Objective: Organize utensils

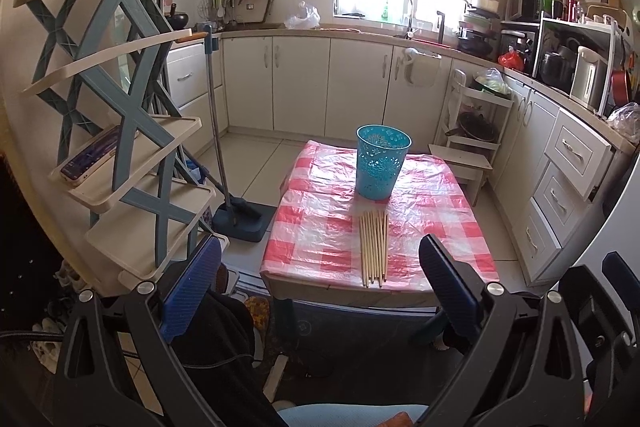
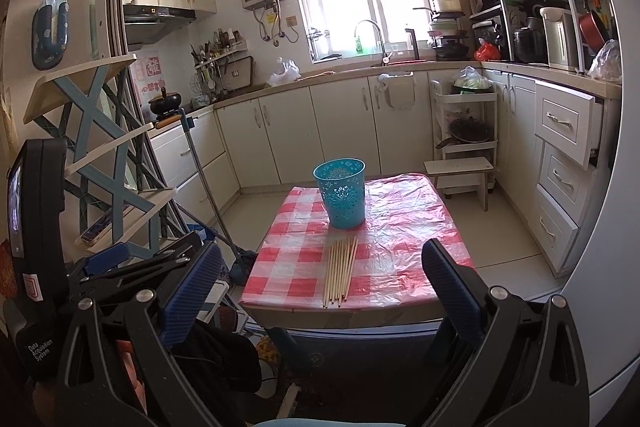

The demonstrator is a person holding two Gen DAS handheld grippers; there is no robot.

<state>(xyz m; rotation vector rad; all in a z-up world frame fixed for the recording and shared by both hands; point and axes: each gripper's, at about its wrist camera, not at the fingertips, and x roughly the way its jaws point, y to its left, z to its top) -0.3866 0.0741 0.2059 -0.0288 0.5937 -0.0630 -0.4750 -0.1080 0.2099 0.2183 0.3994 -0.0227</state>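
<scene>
Several wooden chopsticks [image 1: 374,247] lie side by side near the front edge of a small table with a red-and-white checked cover [image 1: 432,223]. A blue perforated cup [image 1: 382,162] stands upright just behind them. They also show in the right wrist view: chopsticks [image 2: 340,271], cup [image 2: 342,193], table [image 2: 400,247]. My left gripper [image 1: 320,267] is open and empty, held in front of and below the table edge. My right gripper [image 2: 322,271] is open and empty, also short of the table. The left gripper's body shows at the left in the right wrist view [image 2: 132,263].
A blue-and-cream shelf rack [image 1: 132,131] with a phone [image 1: 94,157] on it stands to the left. A broom and dustpan [image 1: 240,219] lean beside the table. Kitchen cabinets [image 1: 304,83] run along the back and right. A white stool [image 1: 464,159] stands behind the table.
</scene>
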